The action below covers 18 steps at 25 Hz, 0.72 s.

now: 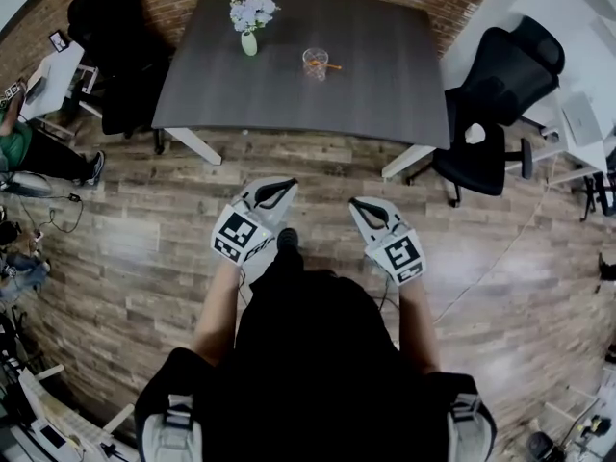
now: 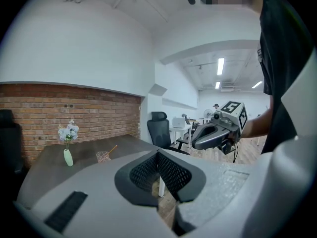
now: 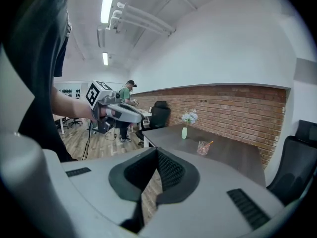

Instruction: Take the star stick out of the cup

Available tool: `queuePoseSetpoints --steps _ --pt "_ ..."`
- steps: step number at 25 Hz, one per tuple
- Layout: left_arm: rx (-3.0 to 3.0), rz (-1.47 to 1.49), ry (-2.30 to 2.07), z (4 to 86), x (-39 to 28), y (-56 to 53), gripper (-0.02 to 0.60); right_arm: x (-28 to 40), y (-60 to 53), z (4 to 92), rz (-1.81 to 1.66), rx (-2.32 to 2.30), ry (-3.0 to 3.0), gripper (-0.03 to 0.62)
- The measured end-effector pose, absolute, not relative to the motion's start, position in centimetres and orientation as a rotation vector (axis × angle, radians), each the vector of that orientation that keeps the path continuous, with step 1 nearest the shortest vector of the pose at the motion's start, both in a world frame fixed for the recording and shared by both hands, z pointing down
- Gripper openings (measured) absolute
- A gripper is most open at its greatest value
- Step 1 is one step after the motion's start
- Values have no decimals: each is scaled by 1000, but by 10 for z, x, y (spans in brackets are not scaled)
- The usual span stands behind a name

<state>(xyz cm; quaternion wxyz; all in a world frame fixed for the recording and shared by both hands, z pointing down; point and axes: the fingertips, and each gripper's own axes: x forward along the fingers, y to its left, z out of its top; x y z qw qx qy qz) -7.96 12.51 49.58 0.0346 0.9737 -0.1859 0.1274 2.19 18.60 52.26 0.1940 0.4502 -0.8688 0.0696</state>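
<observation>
Left claw [image 1: 277, 191]: your left claw is closed on itself, tips meeting, nothing between them.
Right claw [image 1: 365, 206]: closed the same way and empty.
Cup [image 1: 315, 63]: stands upright on the table [image 1: 385, 94], well ahead of both claws, across a stretch of bare wood floor.
Star stick [image 1: 332, 65]: an orange stick in the cup; its star end is too small to make out.
Direction: the cup lies forward of you, roughly between the two claws. It sits left of the left claw's line of sight and right of the right claw's.
Long axis: the stick leans out over the rim towards your right, so its free end points at the right claw's side.
Nearer hand: neither is clearly closer. I'd judge the right claw better placed because of that lean.
Next: step up to the table and open the claw before reaching.
</observation>
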Motion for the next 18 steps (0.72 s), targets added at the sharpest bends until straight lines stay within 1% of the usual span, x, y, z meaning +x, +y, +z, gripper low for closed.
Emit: queuePoseSetpoints --steps 18 --pt "3021 376 -432 504 -76 68 2 20 140 546 252 1322 -2325 -2"
